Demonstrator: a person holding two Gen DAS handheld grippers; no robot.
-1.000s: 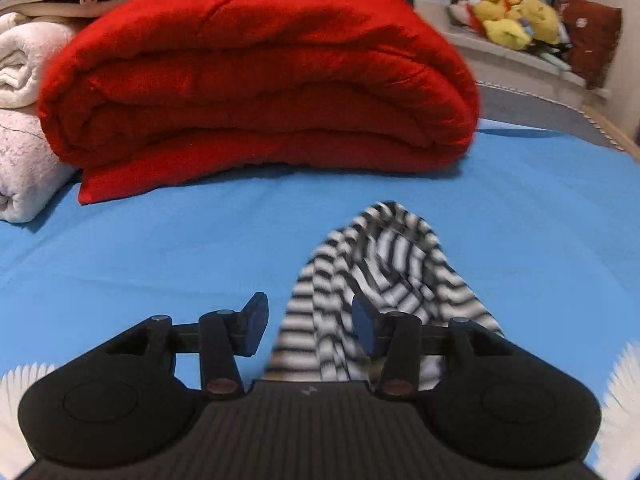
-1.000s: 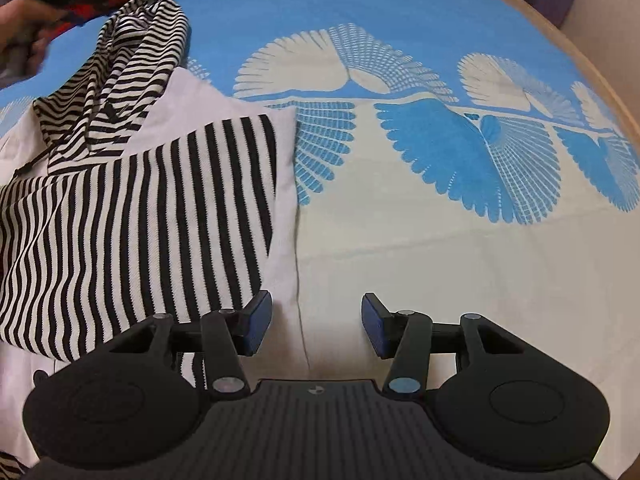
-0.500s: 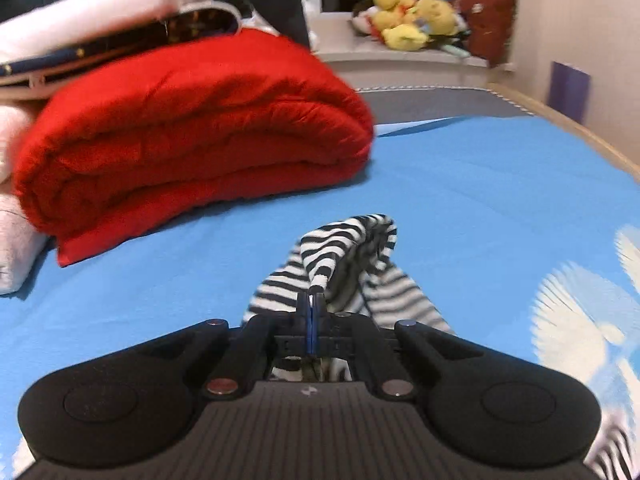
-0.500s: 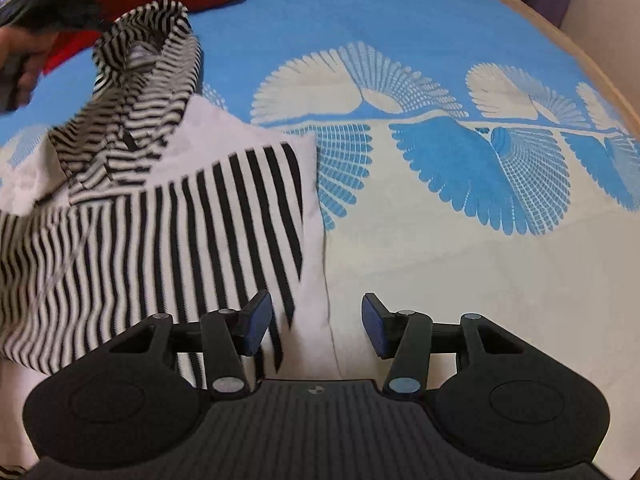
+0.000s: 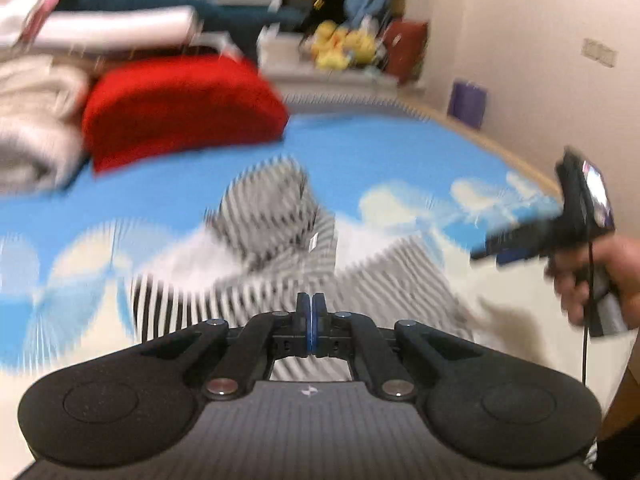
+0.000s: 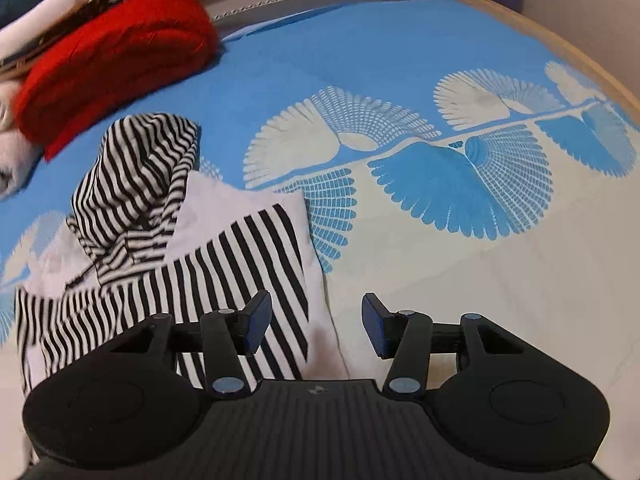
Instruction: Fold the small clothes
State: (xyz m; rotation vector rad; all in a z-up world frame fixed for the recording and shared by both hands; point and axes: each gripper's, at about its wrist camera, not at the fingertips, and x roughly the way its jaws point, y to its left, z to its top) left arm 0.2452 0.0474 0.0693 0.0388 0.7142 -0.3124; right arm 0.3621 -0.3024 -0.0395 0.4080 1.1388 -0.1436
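Note:
A small black-and-white striped hooded garment point(image 6: 168, 248) lies on the bed, its hood point(image 6: 144, 168) toward the red blanket and a white panel showing beside the stripes. In the blurred left wrist view the garment point(image 5: 280, 240) lies ahead of my left gripper point(image 5: 311, 312), whose pads are pressed together with no cloth visible between them. My right gripper point(image 6: 316, 322) is open and empty, hovering over the garment's right edge. It also shows in the left wrist view point(image 5: 560, 232), held in a hand at the right.
A folded red blanket point(image 6: 112, 60) and a stack of white and dark bedding point(image 5: 60, 80) lie at the back left. The blue and cream patterned bedsheet point(image 6: 440, 184) spreads to the right. Yellow plush toys point(image 5: 344, 46) sit on a far ledge.
My left gripper closed on the hood half a second ago; now it has pulled back and up, shut, with the hood lying on the garment. The right gripper shifted slightly back, still open.

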